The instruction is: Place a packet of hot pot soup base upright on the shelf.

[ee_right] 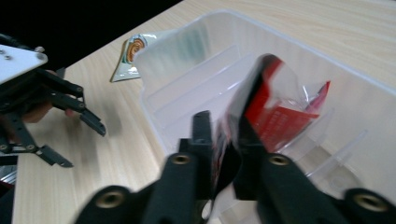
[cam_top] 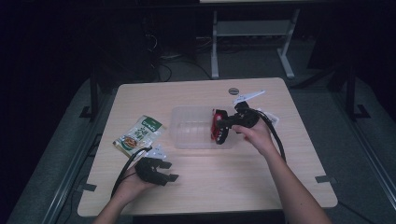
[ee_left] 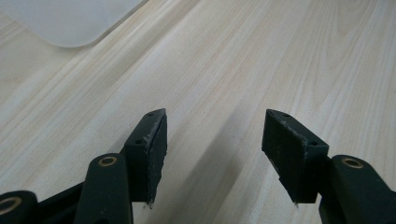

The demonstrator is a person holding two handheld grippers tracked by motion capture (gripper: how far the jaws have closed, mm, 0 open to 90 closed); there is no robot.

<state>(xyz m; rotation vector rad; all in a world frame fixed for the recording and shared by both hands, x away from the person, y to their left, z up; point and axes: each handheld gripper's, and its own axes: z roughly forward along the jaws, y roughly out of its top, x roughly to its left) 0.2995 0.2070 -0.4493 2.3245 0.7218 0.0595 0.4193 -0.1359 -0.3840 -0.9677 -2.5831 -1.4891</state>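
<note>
Red-and-black crinkly packet is pinched in the right gripper, hanging over the clear plastic bin's right end. Left gripper sits gaping on bare table, well apart. Green pouch lies left of the bin.

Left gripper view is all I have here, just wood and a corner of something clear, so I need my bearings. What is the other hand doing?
Observer: The right gripper has a red packet between its jaws, over the clear bin.
Operator: Is the packet in the bin yet?
Observer: Partly; in the right gripper view its top end hangs inside the bin's walls, the jaws at its lower edge.
Operator: Anything else to pick up?
Observer: A green snack pouch lies on the table, left of the bin, just beyond the left gripper, whose jaws are open and empty.
</note>
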